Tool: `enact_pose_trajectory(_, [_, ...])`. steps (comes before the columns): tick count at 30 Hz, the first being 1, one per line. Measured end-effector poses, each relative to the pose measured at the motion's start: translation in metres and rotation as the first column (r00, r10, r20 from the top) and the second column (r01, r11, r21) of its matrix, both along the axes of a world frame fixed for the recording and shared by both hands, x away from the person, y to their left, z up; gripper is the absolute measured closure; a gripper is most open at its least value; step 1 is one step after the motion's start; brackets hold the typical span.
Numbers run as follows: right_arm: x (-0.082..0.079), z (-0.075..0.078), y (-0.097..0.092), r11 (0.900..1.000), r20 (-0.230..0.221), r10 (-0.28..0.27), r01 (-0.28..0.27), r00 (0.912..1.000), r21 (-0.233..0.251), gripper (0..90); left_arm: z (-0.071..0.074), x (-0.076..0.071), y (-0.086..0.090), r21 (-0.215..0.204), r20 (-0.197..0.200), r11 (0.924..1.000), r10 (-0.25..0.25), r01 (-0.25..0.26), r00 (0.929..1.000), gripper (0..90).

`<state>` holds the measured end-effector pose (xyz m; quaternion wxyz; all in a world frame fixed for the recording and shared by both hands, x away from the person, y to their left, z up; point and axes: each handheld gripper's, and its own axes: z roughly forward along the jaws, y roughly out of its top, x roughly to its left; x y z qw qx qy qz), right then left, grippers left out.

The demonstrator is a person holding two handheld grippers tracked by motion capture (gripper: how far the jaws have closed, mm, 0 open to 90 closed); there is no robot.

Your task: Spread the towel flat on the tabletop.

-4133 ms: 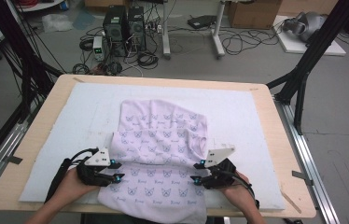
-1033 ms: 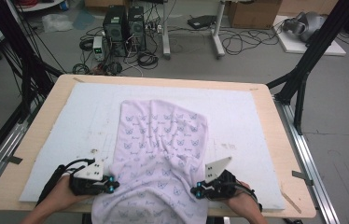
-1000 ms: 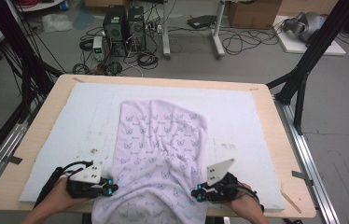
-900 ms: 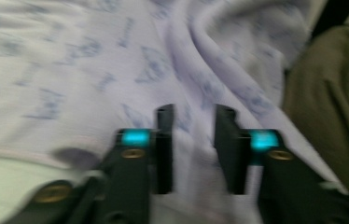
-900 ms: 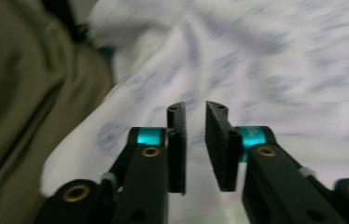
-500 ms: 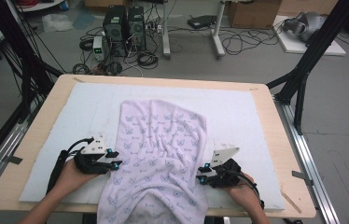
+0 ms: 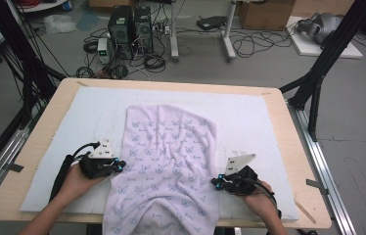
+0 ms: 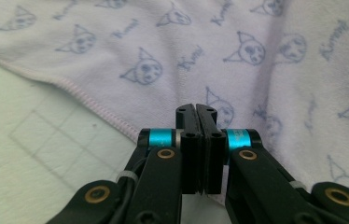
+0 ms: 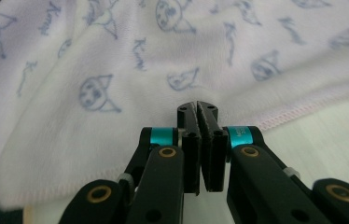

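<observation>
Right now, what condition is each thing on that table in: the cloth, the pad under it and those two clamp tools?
Towel: spread lengthwise, wrinkled, its near end hanging over the table edge.
White mat: flat under the towel.
Left gripper: jaws shut, tips at the towel's hem; whether cloth is pinched I cannot tell.
Right gripper: jaws shut, tips at the towel's opposite hem; a pinch is likewise unclear.
Table: wooden, carrying the mat.

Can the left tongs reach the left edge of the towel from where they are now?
Probably yes. The left tongs sit shut right at the hemmed left edge of the towel, and only bare mat lies beside them. Whether cloth is already pinched between them, I cannot tell.
</observation>
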<state>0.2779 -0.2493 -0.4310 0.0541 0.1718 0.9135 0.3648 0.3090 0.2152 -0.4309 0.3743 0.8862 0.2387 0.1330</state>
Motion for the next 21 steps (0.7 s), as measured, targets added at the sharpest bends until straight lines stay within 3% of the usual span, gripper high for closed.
enact_pose_trajectory(3, [-0.003,0.005,-0.021,0.9984,-0.005,-0.052,0.052,0.9986,0.022,87.5,0.003,0.003,0.007,0.001,0.017,0.9988,0.048,-0.048,0.9987,86.7])
enact_pose_trajectory(4, [-0.003,0.006,-0.025,0.9969,-0.015,-0.064,0.065,0.9978,0.045,84.7,0.004,0.004,0.008,-0.002,0.017,0.9977,0.068,-0.068,0.9976,80.5])
enact_pose_trajectory(6, [-0.005,0.009,-0.03,0.9924,-0.011,-0.094,0.095,0.9955,0.078,74.0,0.005,0.004,0.011,-0.026,0.003,0.9981,0.057,-0.057,0.9984,65.0])
enact_pose_trajectory(8, [-0.006,0.009,-0.029,0.9907,-0.009,-0.087,0.087,0.9962,0.105,72.0,0.006,0.002,0.011,-0.042,-0.007,0.9985,0.036,-0.036,0.9993,60.6])
enact_pose_trajectory(11, [-0.004,0.005,-0.016,0.9947,0.009,-0.065,0.064,0.9978,0.079,65.7,0.004,0.002,0.003,-0.023,-0.02,0.9993,0.029,-0.03,0.9994,56.4])
enact_pose_trajectory(13, [0.0,0.001,-0.006,0.9972,0.01,-0.052,0.051,0.9986,0.055,61.2,0.0,0.005,0.0,-0.001,-0.033,0.9992,0.039,-0.039,0.9987,59.4])
enact_pose_trajectory(15, [0.006,-0.002,0.002,0.9976,0.013,-0.056,0.055,0.9983,0.042,58.9,-0.005,0.01,-0.002,0.024,-0.053,0.9993,0.031,-0.03,0.9981,71.2])
enact_pose_trajectory(16, [0.009,-0.002,0.005,0.9973,0.005,-0.061,0.06,0.9981,0.043,58.3,-0.005,0.011,-0.001,0.005,-0.055,0.9996,0.026,-0.026,0.9981,75.9])
enact_pose_trajectory(17, [0.013,-0.002,0.006,0.9969,0.01,-0.061,0.06,0.9981,0.05,58.4,-0.005,0.012,-0.001,0.012,-0.049,0.9996,0.027,-0.026,0.9985,85.3])
enact_pose_trajectory(21, [0.029,0.002,0.01,0.9934,0.014,-0.098,0.097,0.9951,0.062,58.6,-0.005,0.015,-0.003,0.025,-0.022,0.9977,0.063,-0.063,0.9978,87.4])
